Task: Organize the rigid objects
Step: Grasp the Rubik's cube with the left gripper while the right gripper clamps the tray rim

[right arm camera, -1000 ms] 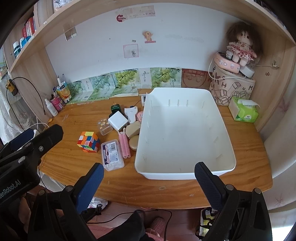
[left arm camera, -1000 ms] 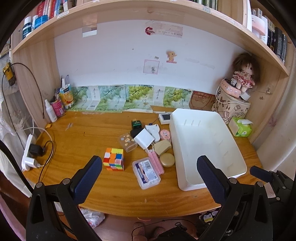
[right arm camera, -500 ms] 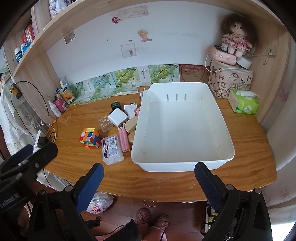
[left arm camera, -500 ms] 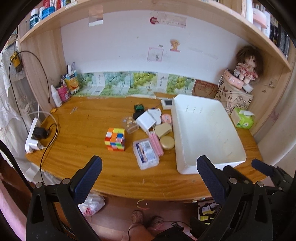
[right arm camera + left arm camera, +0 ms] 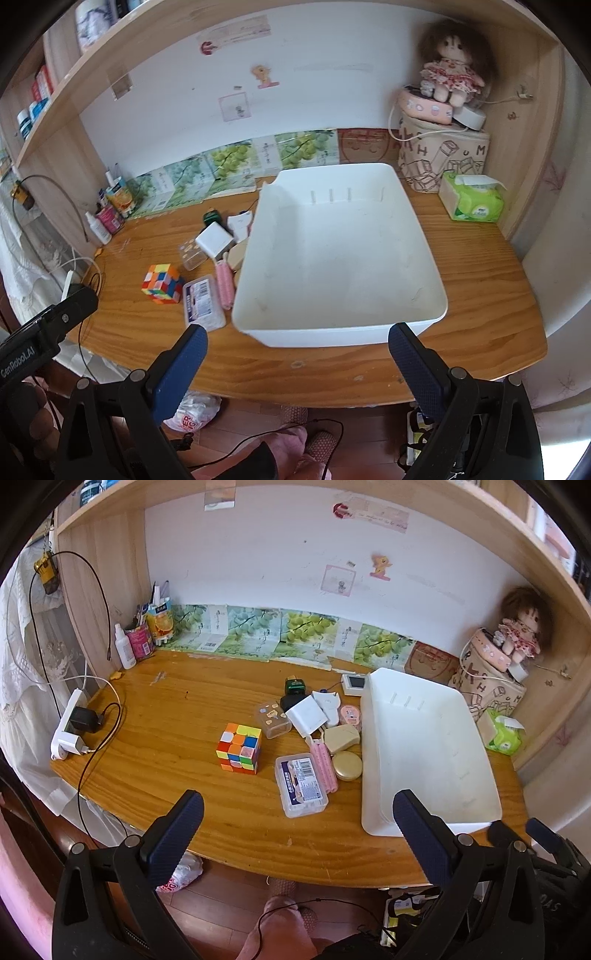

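Both tools, left tool (image 5: 297, 819) and right tool (image 5: 297, 350), gaped wide, empty; smooth rectangular white plastic bin (image 5: 424, 236) ahead on glossy wooden surface (image 5: 177, 716)

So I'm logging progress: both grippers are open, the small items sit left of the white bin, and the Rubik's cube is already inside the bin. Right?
Not quite. The Rubik's cube is on the desk, left of the white bin, which is empty in the right wrist view. The left gripper and right gripper are open, as you said.

Left tongs (image 5: 295, 818) spread wide, empty, above desk (image 5: 177, 731) front edge; cube (image 5: 239, 747) beyond.
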The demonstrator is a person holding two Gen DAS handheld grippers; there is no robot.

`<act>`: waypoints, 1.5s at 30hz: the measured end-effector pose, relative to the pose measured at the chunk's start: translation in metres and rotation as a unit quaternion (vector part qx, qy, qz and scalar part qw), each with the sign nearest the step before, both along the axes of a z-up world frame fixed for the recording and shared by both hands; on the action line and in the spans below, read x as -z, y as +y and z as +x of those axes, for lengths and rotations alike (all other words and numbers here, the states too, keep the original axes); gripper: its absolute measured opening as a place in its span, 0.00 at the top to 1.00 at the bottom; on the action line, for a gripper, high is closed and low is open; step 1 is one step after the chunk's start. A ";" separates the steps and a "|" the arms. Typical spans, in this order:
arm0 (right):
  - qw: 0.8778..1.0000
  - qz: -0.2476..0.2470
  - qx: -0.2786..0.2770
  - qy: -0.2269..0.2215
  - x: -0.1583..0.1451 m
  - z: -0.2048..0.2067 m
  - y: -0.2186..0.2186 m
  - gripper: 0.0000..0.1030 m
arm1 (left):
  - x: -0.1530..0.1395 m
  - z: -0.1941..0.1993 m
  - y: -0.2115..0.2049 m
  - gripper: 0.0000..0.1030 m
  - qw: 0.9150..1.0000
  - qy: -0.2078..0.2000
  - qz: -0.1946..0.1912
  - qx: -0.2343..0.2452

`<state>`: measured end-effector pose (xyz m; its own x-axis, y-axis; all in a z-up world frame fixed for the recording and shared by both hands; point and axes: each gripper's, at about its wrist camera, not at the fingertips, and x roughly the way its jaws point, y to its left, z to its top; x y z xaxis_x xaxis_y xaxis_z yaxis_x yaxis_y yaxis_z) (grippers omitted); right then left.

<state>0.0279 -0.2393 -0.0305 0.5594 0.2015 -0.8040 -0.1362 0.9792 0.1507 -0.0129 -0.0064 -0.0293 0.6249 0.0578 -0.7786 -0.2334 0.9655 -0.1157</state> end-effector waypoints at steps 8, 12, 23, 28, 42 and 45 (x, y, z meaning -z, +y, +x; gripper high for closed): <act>0.998 0.026 0.052 0.025 0.008 0.038 -0.031 0.09 | 0.014 0.044 0.032 0.01 0.999 0.036 -0.020 -0.029; 0.995 0.020 0.087 0.037 0.016 0.065 -0.047 0.09 | 0.024 0.067 0.052 0.01 0.997 0.056 -0.032 -0.040; 0.987 -0.002 0.139 0.078 0.046 0.120 -0.080 0.14 | 0.077 0.115 0.102 0.01 0.983 0.156 -0.071 -0.065; 0.980 -0.009 0.166 0.106 0.061 0.135 -0.095 0.21 | 0.100 0.126 0.122 0.01 0.973 0.188 -0.103 -0.086; 0.959 -0.012 0.212 0.187 0.105 0.158 -0.113 0.41 | 0.146 0.159 0.144 0.01 0.952 0.254 -0.146 -0.088; 0.955 -0.021 0.216 0.200 0.111 0.162 -0.111 0.47 | 0.153 0.164 0.141 0.01 0.949 0.267 -0.149 -0.078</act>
